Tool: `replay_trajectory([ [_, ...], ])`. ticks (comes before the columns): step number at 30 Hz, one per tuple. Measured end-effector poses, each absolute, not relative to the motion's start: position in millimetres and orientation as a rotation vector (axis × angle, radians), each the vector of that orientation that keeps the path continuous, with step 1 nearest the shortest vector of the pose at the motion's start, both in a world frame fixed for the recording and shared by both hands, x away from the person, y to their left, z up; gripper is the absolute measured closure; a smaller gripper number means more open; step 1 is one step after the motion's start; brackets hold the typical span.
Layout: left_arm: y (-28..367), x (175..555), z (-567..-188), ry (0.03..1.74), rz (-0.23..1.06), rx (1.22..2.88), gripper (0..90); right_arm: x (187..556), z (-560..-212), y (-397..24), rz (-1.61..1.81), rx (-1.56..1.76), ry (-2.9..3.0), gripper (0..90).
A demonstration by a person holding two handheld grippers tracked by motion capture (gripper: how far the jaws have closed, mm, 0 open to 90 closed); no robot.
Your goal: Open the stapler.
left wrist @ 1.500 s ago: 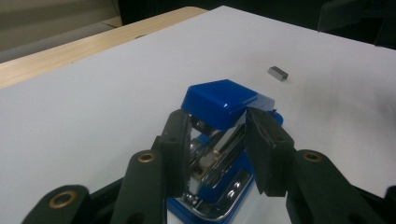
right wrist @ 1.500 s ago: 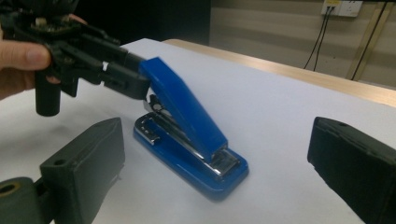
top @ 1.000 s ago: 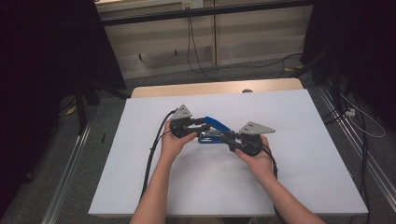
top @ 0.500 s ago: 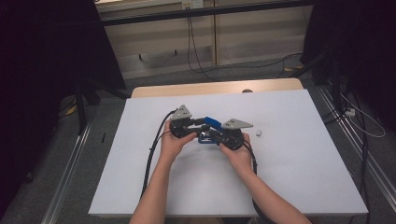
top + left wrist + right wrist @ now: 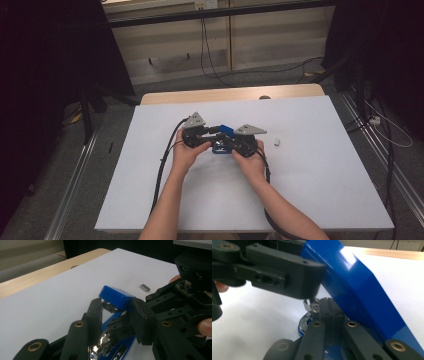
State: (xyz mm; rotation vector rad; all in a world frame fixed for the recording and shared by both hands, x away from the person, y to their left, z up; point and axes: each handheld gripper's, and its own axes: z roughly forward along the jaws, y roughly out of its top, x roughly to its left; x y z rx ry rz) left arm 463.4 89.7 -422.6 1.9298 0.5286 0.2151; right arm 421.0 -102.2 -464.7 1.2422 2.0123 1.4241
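At the centre of the high view, on the white table (image 5: pixel 325 200), the blue stapler (image 5: pixel 223 131) sits between both grippers. The left gripper (image 5: pixel 212 133) clamps its raised top. The right gripper (image 5: pixel 226 145), jaws just closed together, pokes into the stapler's opened body. A small staple block (image 5: pixel 277 142) lies just right.

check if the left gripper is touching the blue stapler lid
Touching. In the left gripper view, the left gripper has its two black jaws pressed against either side of the raised blue stapler lid, with no gap showing.
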Motion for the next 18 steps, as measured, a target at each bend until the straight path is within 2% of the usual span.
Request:
replay_trajectory([
  [18, 99.7, 465.9, -426.5, 0.558, 0.179, 1.900, 60.5, 417.0, -463.9, -94.7, 1.400, 1.237, 1.933, 90.0],
])
